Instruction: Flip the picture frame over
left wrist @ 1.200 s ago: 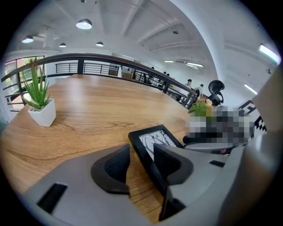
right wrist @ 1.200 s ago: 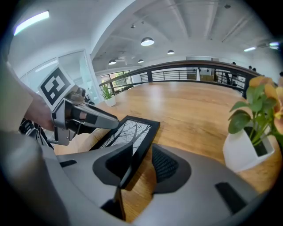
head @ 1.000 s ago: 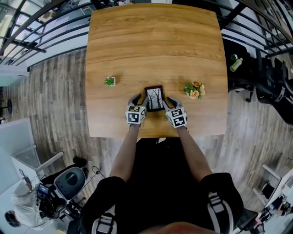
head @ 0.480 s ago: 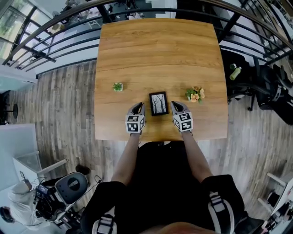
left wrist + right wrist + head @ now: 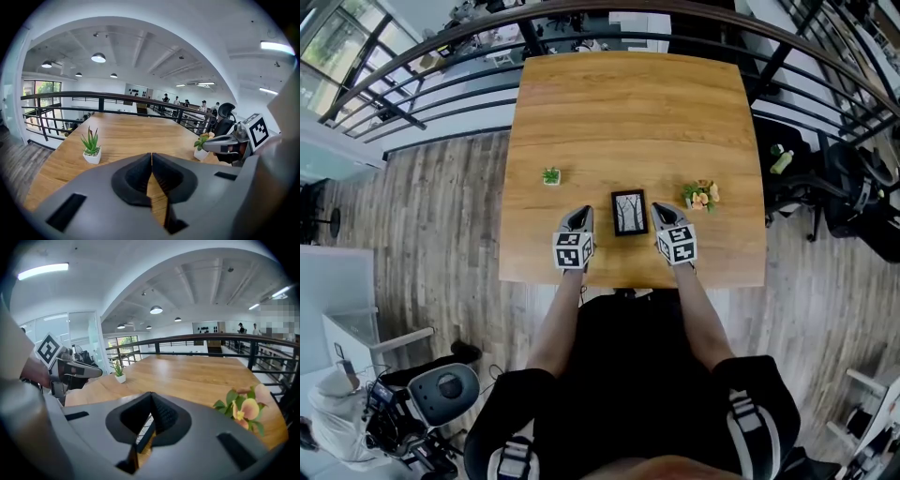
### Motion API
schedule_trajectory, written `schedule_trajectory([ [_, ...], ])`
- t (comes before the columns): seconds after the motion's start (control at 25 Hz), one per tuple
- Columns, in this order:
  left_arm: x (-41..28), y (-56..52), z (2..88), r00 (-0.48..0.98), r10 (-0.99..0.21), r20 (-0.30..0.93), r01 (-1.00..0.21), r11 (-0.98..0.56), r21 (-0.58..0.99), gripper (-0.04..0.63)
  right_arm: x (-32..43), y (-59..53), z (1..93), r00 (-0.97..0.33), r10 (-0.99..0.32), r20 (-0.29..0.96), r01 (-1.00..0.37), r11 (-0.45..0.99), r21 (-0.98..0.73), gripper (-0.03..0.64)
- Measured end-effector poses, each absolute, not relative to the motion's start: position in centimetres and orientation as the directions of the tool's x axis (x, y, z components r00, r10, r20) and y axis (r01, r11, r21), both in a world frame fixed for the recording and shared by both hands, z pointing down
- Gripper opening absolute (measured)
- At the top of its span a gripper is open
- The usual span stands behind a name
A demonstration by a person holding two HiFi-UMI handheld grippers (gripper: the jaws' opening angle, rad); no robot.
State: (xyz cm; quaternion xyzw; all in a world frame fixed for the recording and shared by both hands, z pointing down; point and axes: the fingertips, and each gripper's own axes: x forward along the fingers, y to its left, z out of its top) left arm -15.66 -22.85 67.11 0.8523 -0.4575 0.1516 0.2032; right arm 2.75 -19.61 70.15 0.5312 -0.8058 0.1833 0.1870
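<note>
The wooden table (image 5: 628,103) is being taken as the reference for all places. Above the near edge of the table, the left gripper (image 5: 580,216) and the right gripper (image 5: 662,212) are being held apart from each other, and neither is touching anything. The jaws of the left gripper have just been closing and are being seen pressed together with nothing between them. The jaws of the right gripper are being seen clenched and empty too. The picture frame (image 5: 629,212) is lying flat on the near part of the table, midway between the table's left and right edges, with its picture of bare trees facing up. It is being judged as light and stiff, with a thin black border sitting low on the table, so little room is being offered under it. Its front, probably glass or plastic, is being judged as smooth, slippery and breakable. A hold on the two long side edges, one gripper on each, is being judged the safest. On the right half of the table a pot of flowers (image 5: 700,195) is standing, and on the left half a small green plant (image 5: 550,175). No brand, label or word is being read anywhere; only black and white square patterns on the marker cubes (image 5: 572,249) are being seen.
</note>
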Motion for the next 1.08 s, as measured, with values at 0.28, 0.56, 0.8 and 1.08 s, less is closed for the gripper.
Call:
schedule_trajectory([
  [0.28, -14.5, -21.9, 65.4, 0.524, -0.734, 0.433, -0.848, -0.498, 0.182, 0.025, 3.9, -19.3, 68.4, -0.374, -0.799, 0.471, -0.921, 0.38, -0.087, 0.008],
  [0.56, -14.6, -21.1, 64.2, 0.481, -0.772, 0.415, -0.876, -0.448, 0.181, 0.025, 4.0, -18.9, 67.6, -0.414, -0.781, 0.469, -0.899, 0.431, -0.076, 0.008],
  [0.8, -13.2, -20.2, 63.5, 0.437, -0.797, 0.417, -0.899, -0.398, 0.182, 0.025, 5.1, -19.0, 66.9, -0.469, -0.75, 0.466, -0.867, 0.491, -0.082, 0.008],
  [1.08, -11.0, -18.1, 63.8, 0.382, -0.829, 0.408, -0.924, -0.333, 0.187, 0.025, 7.4, -18.1, 67.7, -0.512, -0.717, 0.474, -0.834, 0.547, -0.073, 0.008],
])
